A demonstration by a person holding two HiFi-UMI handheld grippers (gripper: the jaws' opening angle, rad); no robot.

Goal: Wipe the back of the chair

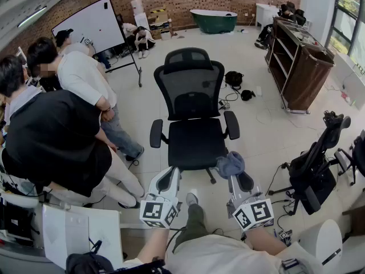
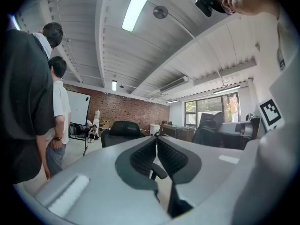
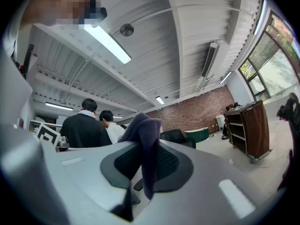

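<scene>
Chair (image 1: 191, 136), black mesh with headrest and armrests, stands on the pale floor at 12 o'clock from the person, seat toward the grippers. Its backrest (image 1: 191, 84) rises on the far side of the seat, well apart from both grippers. Left gripper (image 1: 169, 180): jaws closed tip to tip with nothing between them, as the left gripper view shows. Right gripper (image 1: 239, 180): jaws clamped on a blue-grey cloth (image 1: 230, 164), which bunches above the tips and hangs down between the pads in the right gripper view. In the head view the cloth lies over the seat's front corner at 5 o'clock of the chair; contact cannot be determined. Person in black top (image 1: 51, 141) and person in white top (image 1: 85, 79) stand at 9 o'clock. Whiteboard (image 1: 91, 24) is at 11 o'clock, brown cart (image 1: 299, 67) at 2 o'clock, second dark chair (image 1: 311, 176) at 3 o'clock.
</scene>
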